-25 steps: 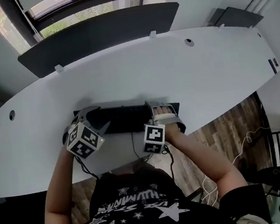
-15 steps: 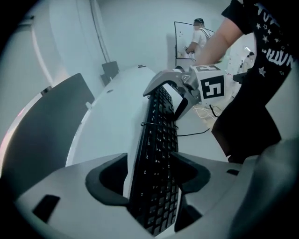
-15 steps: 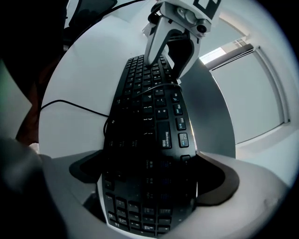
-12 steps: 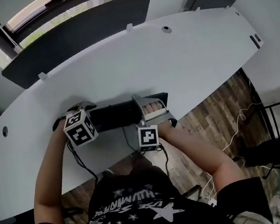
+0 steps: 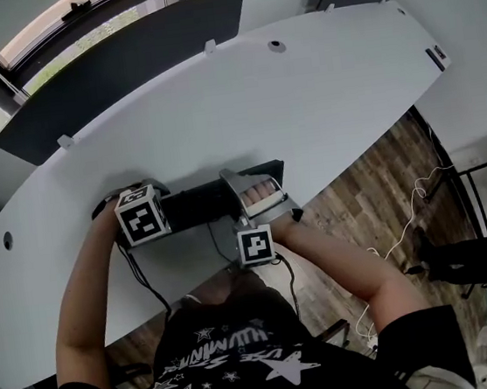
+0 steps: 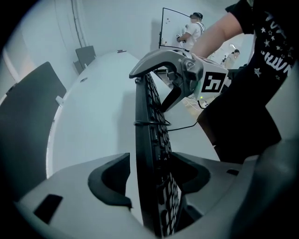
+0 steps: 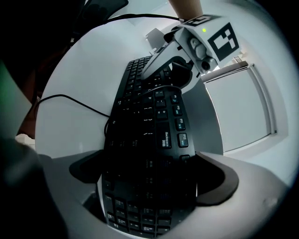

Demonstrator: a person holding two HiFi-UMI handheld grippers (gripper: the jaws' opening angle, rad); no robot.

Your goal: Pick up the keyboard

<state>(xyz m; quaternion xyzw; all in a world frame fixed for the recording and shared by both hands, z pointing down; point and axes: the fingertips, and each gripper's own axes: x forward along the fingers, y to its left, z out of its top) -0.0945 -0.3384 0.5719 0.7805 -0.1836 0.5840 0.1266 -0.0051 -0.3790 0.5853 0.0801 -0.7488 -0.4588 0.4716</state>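
**Keyboard bracketed at the desk's near edge**

The long white desk (image 5: pixel 319 92) carries the black keyboard (image 5: pixel 196 204) close to its near edge, in the desk's left half. The right gripper (image 7: pixel 147 170) spans the keyboard's right end from front to back, and its pads seem to press on both long edges. The left gripper (image 6: pixel 150 179) straddles the left end. Its jaws have just been opening and stand apart, with a gap showing beside the keyboard. A thin black cable (image 7: pixel 70 99) trails over the desk. The keyboard looks rigid, light and smooth-sided. I judge the bare end frames a safer hold than the yielding keys, with both ends taken together so it stays level.
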